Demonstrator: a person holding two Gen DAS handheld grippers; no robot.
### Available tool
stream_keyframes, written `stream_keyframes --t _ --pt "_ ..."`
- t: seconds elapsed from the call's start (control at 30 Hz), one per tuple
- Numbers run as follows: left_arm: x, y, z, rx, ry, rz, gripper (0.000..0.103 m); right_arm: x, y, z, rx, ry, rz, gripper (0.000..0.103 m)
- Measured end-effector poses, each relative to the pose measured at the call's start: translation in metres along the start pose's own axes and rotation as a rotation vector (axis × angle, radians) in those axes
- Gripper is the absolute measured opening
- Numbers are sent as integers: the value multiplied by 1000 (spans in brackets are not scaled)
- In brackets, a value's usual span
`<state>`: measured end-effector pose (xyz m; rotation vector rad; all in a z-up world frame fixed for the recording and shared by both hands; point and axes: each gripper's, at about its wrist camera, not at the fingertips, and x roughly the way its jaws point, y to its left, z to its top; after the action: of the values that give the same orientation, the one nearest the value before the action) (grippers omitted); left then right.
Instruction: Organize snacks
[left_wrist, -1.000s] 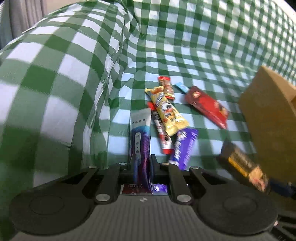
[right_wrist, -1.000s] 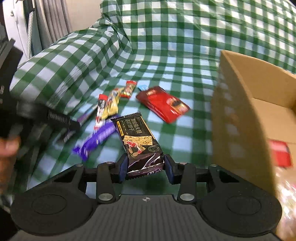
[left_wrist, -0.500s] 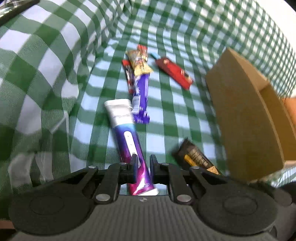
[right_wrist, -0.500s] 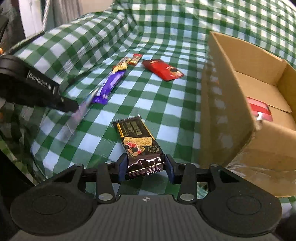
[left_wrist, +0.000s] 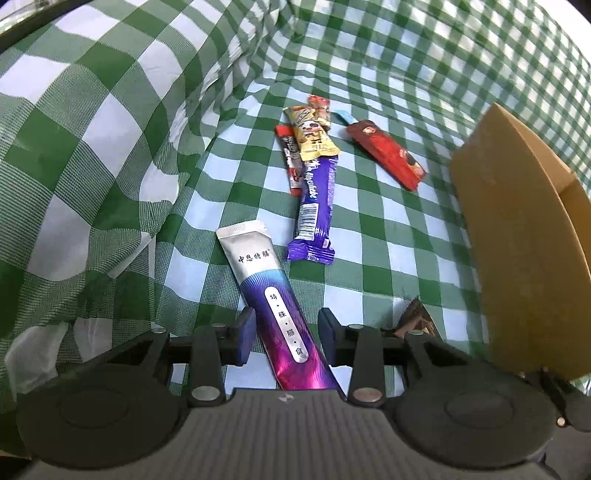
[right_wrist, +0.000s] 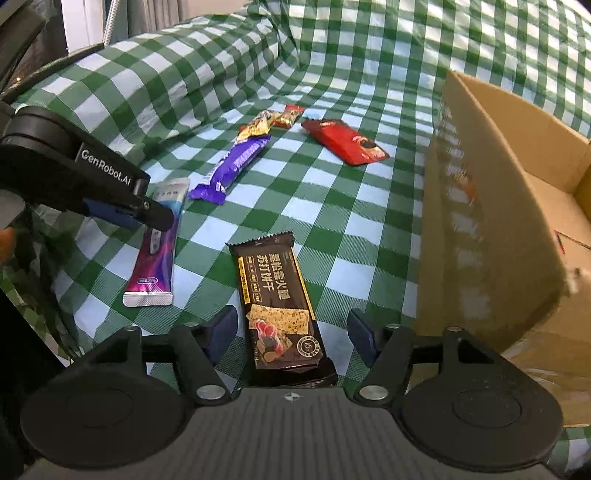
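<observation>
A silver and purple sachet (left_wrist: 269, 295) lies flat on the green checked cloth (left_wrist: 110, 147), between the fingers of my left gripper (left_wrist: 286, 328). Its jaws are opening and the pads stand clear of the sachet. A dark cracker pack (right_wrist: 275, 288) lies on the cloth between the fingers of my right gripper (right_wrist: 291, 328), whose jaws are also opening with gaps on both sides. In the right wrist view the left gripper (right_wrist: 147, 214) hovers over the sachet (right_wrist: 155, 266). A corner of the cracker pack (left_wrist: 415, 321) shows in the left wrist view.
Farther back lie a purple chocolate bar (left_wrist: 317, 199), a yellow bar (left_wrist: 310, 136), a red-white stick (left_wrist: 291, 162), a small red candy (left_wrist: 319, 105) and a red pack (left_wrist: 388, 147). An open cardboard box (right_wrist: 491, 184) stands at the right. The cloth bunches up on the left.
Both grippers came down with their packs to the near cloth beside the box. Both jaws then spread, and the sachet and the cracker pack now lie free on the cloth.
</observation>
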<state>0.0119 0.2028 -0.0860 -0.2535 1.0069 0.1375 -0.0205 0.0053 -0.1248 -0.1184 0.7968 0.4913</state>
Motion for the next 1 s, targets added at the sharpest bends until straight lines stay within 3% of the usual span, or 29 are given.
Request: stream_keyframes --t 0.23,1.0 --pt "8 -14 -3 71 28 32 41 7 -1 -2 -4 9 7 68" --pt "9 -16 -3 80 26 44 41 11 -2 0 1 5 8 67"
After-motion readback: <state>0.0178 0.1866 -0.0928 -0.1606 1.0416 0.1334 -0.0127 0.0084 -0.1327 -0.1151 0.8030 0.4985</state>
